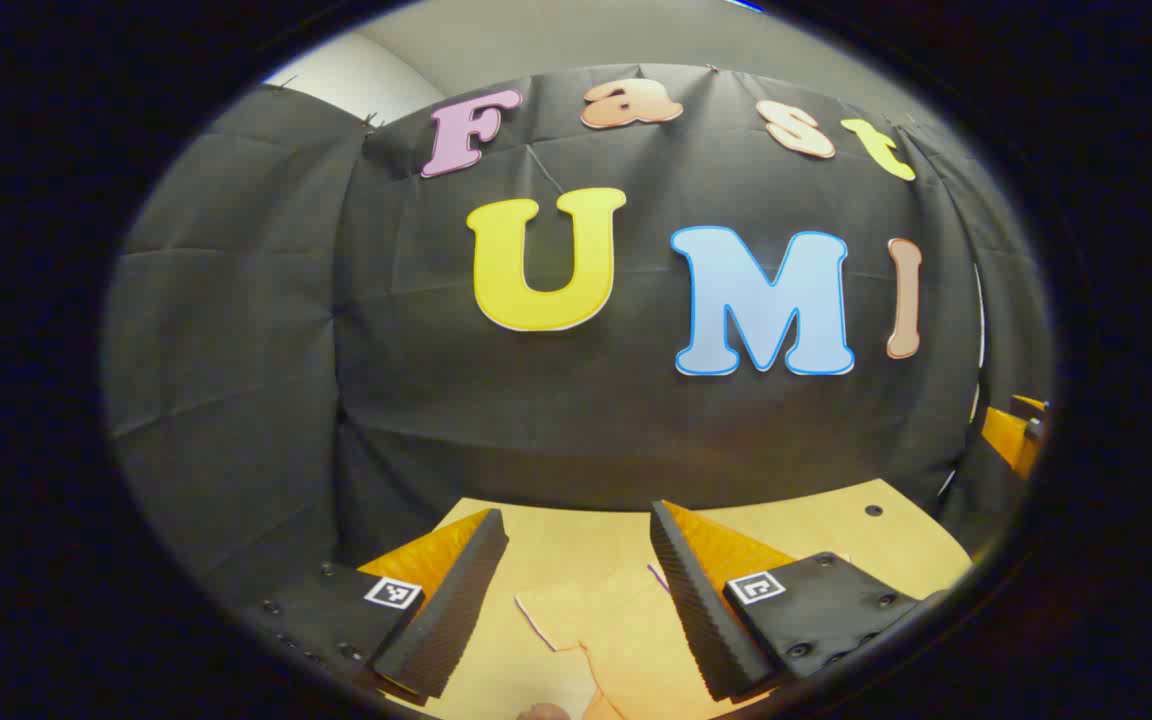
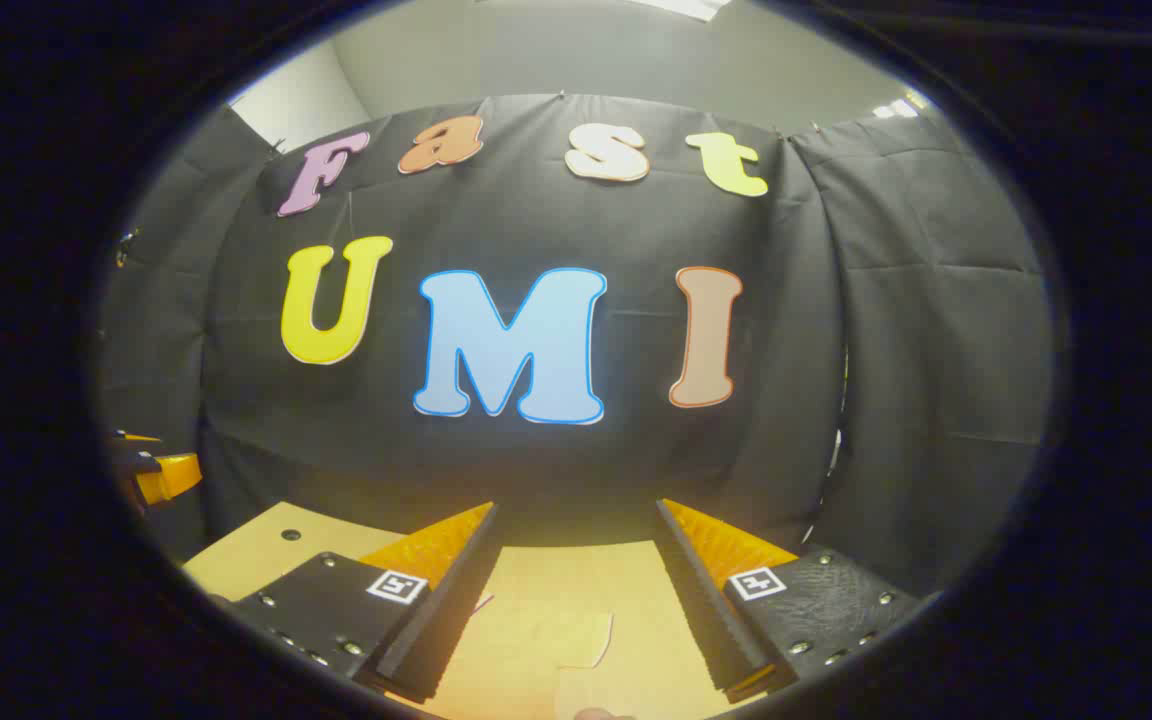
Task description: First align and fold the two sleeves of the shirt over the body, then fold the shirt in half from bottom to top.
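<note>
Above table point(image 1: 836, 525), left gripper point(image 1: 576, 540) & right gripper point(image 2: 576, 535): fingers apart, empty; square tags unreadable.

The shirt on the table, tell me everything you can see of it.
The shirt lies flat on the tabletop, pale and almost the table's colour, with a thin dark edging. Just a part shows, low between the open left gripper fingers; its stepped outline suggests a sleeve or collar. Neither gripper touches it.

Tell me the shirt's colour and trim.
Pale yellow shirt, thin purple edging; clearest in the left gripper view.
</note>
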Demonstrator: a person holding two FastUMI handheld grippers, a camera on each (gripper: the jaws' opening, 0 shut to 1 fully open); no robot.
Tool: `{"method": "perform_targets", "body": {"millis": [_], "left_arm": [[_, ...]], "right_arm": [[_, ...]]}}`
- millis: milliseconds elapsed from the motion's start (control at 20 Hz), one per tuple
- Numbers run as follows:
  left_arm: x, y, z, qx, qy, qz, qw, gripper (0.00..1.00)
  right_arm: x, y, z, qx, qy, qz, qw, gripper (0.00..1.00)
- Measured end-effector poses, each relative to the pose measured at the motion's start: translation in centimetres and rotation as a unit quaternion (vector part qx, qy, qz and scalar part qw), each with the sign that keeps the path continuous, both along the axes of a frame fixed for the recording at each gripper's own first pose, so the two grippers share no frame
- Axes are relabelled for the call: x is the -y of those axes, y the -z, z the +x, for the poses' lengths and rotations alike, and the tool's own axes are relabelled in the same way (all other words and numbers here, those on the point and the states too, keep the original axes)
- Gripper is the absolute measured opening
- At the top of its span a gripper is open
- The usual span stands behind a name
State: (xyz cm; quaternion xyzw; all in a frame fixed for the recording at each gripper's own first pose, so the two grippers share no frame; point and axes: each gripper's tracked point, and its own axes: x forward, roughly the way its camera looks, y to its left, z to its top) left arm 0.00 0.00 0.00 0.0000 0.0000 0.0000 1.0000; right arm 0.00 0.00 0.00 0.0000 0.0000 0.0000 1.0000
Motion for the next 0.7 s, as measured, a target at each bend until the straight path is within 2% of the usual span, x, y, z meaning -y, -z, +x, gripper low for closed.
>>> {"method": "perform_targets", "body": {"millis": [700], "left_arm": [[1.1, 0.3, 1.1, -0.008, -0.006, 0.004, 1.000, 0.94]], "right_arm": [[-0.4, 1.9, 2.8, -0.027, -0.028, -0.005, 0.999, 0.94]]}}
